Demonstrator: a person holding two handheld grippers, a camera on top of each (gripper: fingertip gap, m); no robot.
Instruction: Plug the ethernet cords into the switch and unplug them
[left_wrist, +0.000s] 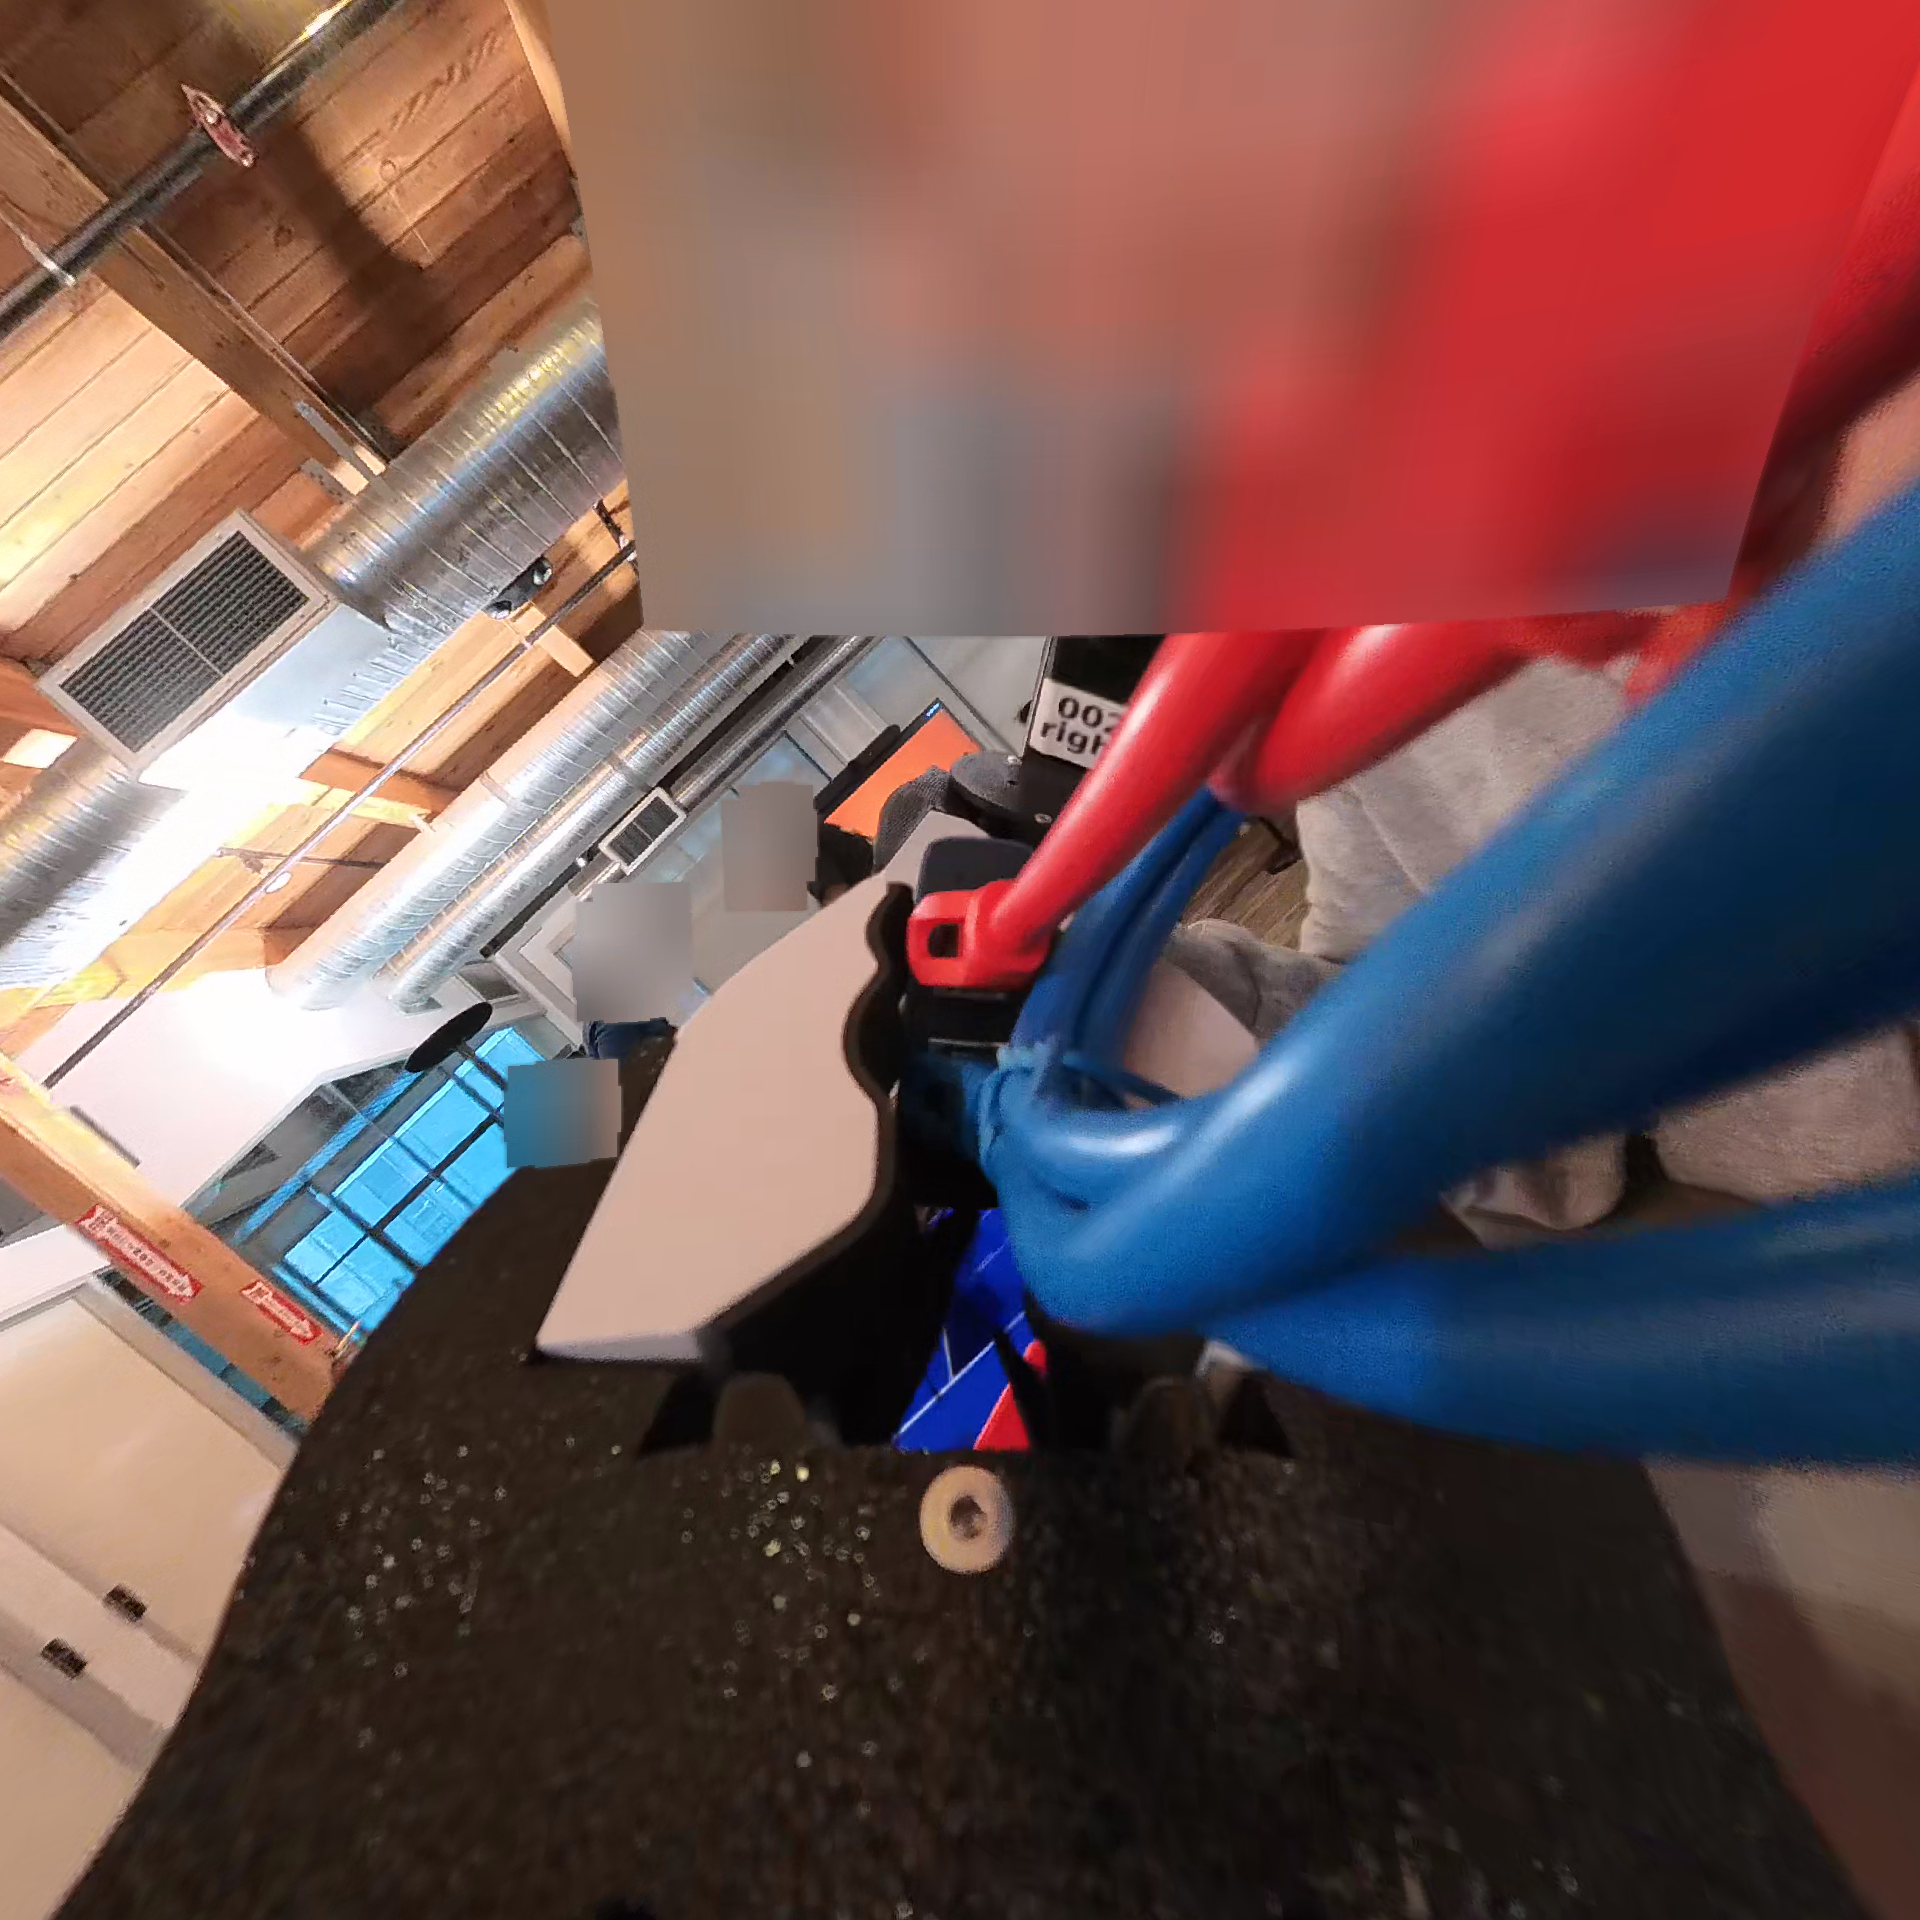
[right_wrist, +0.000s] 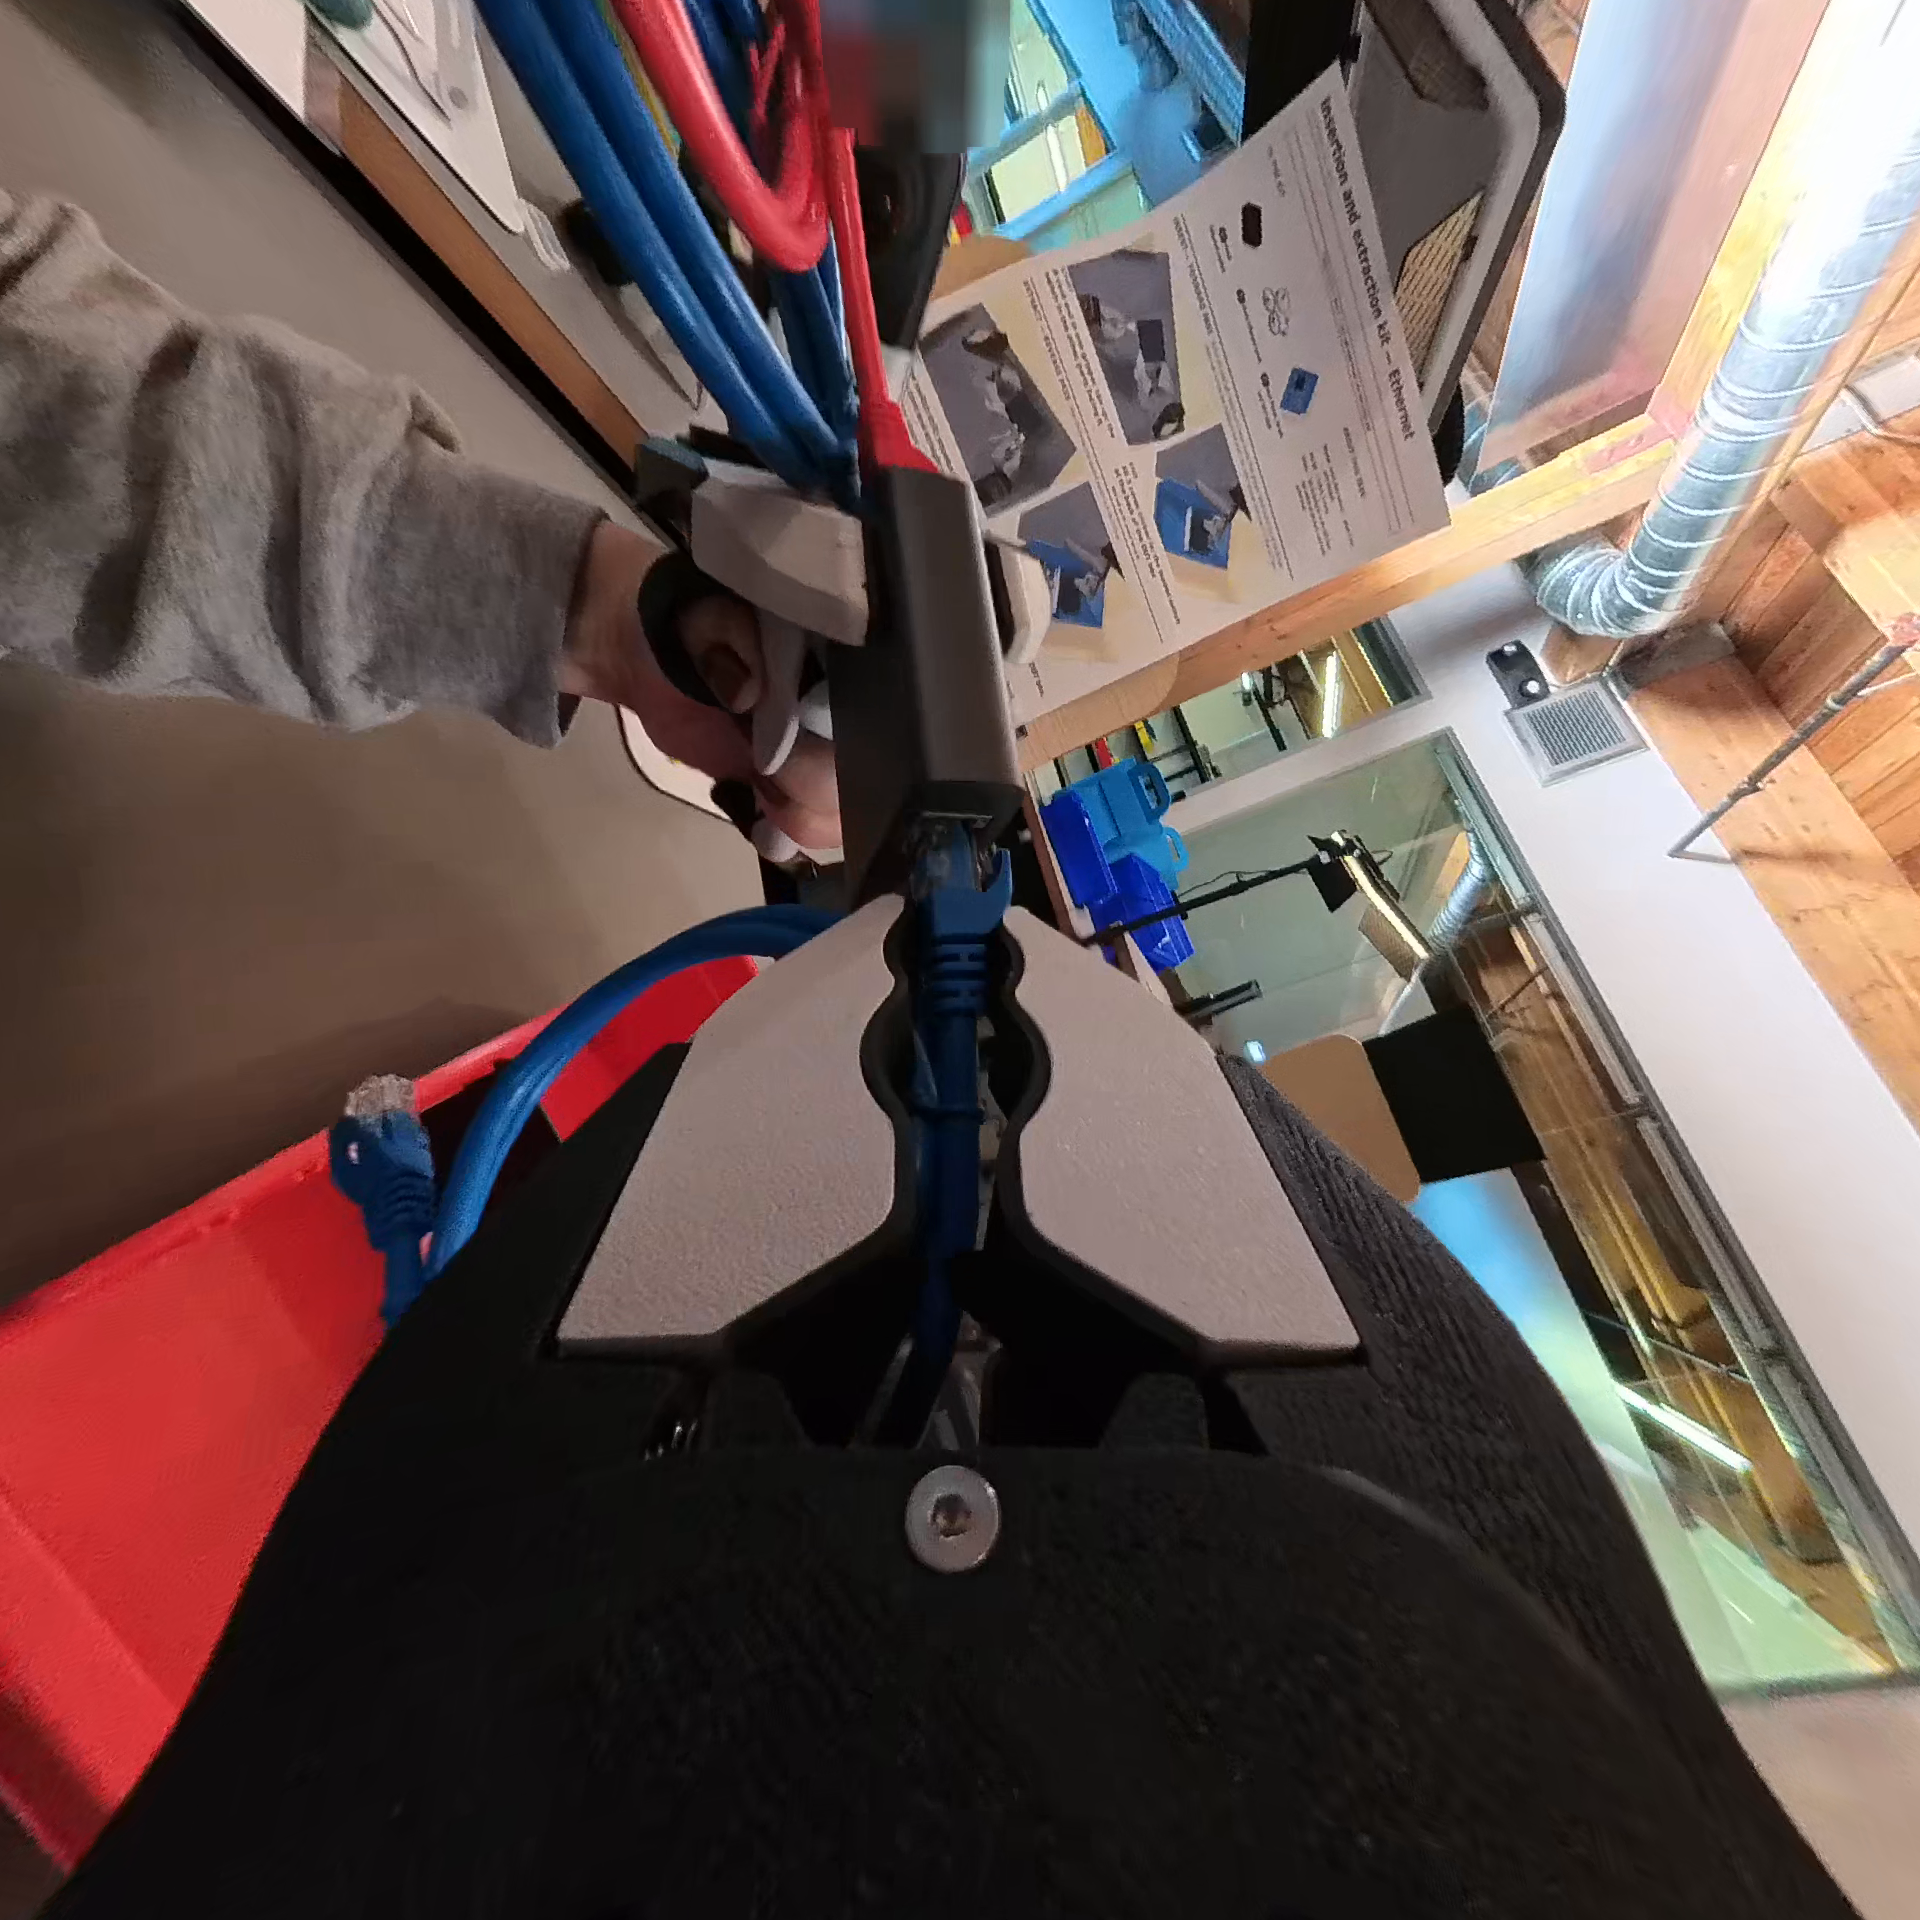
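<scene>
Blue network cable (right_wrist: 951, 1049) sits pinched in the right gripper (right_wrist: 951, 940), its plug at a dark grey box (right_wrist: 925, 644). The left gripper (right_wrist: 831, 551) clamps that box. The cable looks light and floppy; its moulded boot seems the firmest hold.

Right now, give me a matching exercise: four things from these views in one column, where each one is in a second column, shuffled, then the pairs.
1. blue network cable
2. dark grey metal adapter box
3. red plastic bin
4. white printed paper sheet

A. lower left of the right wrist view
B. clamped in the right gripper
C. held by the left gripper
D. beyond the adapter box

Pairs: 1-B, 2-C, 3-A, 4-D
</scene>
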